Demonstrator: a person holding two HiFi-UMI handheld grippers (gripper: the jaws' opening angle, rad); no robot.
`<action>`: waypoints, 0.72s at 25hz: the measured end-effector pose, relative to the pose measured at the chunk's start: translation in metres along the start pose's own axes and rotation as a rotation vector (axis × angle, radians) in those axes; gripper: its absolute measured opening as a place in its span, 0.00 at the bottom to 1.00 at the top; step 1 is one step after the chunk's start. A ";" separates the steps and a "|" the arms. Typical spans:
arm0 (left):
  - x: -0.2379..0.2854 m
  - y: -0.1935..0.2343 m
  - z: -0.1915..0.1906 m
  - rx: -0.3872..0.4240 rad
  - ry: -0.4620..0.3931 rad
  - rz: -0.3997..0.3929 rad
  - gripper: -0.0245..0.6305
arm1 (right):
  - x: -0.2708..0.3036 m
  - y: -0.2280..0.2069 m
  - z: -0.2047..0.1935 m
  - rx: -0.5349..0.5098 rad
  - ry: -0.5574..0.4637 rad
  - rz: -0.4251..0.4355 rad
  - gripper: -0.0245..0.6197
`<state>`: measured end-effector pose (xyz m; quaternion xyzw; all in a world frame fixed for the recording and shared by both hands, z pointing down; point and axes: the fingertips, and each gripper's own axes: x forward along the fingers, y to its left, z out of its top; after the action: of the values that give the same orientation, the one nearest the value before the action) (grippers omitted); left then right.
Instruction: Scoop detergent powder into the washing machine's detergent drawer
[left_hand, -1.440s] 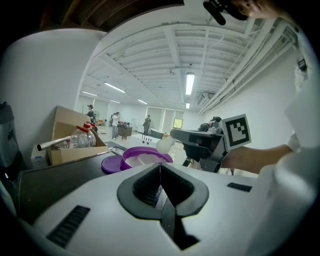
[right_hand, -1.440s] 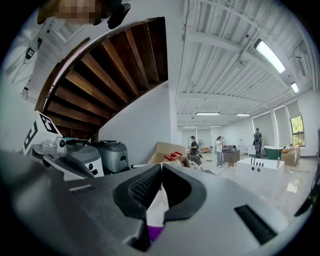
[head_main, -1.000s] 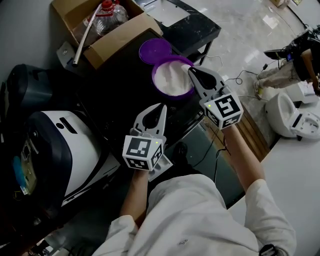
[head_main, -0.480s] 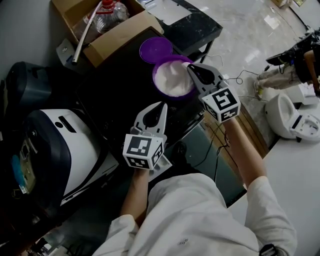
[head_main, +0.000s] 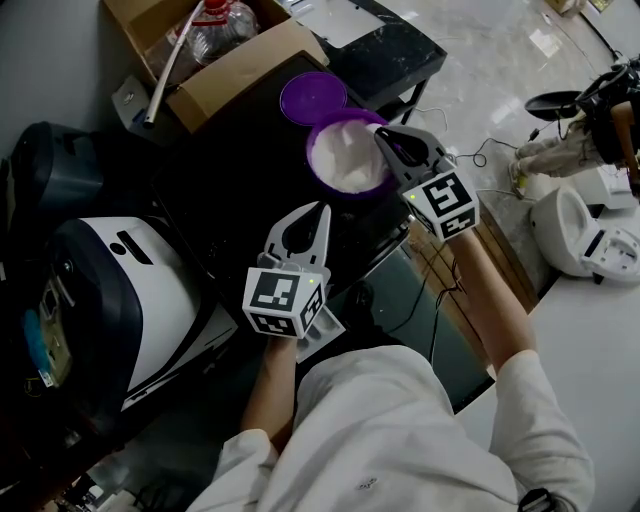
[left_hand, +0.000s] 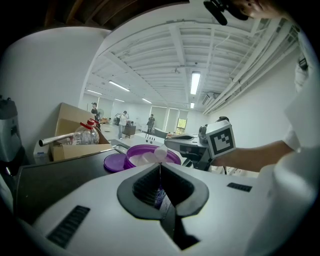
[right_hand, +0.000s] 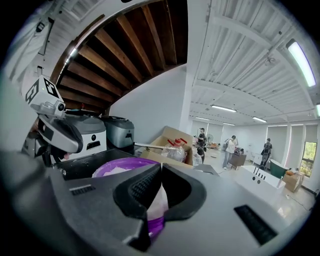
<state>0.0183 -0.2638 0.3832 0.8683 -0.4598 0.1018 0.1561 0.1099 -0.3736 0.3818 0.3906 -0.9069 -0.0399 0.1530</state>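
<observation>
A purple tub (head_main: 347, 158) of white detergent powder stands open on the black table (head_main: 230, 170), its purple lid (head_main: 312, 97) lying just behind. My right gripper (head_main: 383, 134) is at the tub's right rim, shut on a pale scoop (right_hand: 159, 202) that shows between its jaws; the scoop (left_hand: 161, 152) pokes up over the rim. My left gripper (head_main: 322, 212) hovers over the table in front of the tub (left_hand: 150, 156), jaws shut with nothing held. The white and dark washing machine (head_main: 140, 290) sits low at the left; I cannot make out its drawer.
A cardboard box (head_main: 225, 60) with a plastic bottle (head_main: 215, 25) and a metal tube (head_main: 163, 85) stands behind the tub. A dark appliance (head_main: 50, 170) is at far left. A black stand (head_main: 385, 55) is at the back, with cables on the floor at right.
My right gripper has edged a little left and away, closer over the tub's rim. The left gripper has barely moved.
</observation>
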 end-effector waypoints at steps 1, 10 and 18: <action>0.000 0.000 0.000 0.000 -0.001 -0.001 0.07 | 0.000 0.000 -0.001 -0.007 0.004 0.000 0.06; -0.001 0.000 0.000 0.000 -0.003 0.002 0.07 | 0.003 0.007 -0.007 -0.001 0.042 0.041 0.06; -0.003 -0.002 0.000 -0.001 -0.005 0.001 0.07 | 0.002 0.017 -0.013 0.032 0.073 0.081 0.05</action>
<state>0.0189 -0.2605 0.3818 0.8682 -0.4607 0.0996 0.1552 0.1013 -0.3626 0.3975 0.3573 -0.9162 -0.0051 0.1811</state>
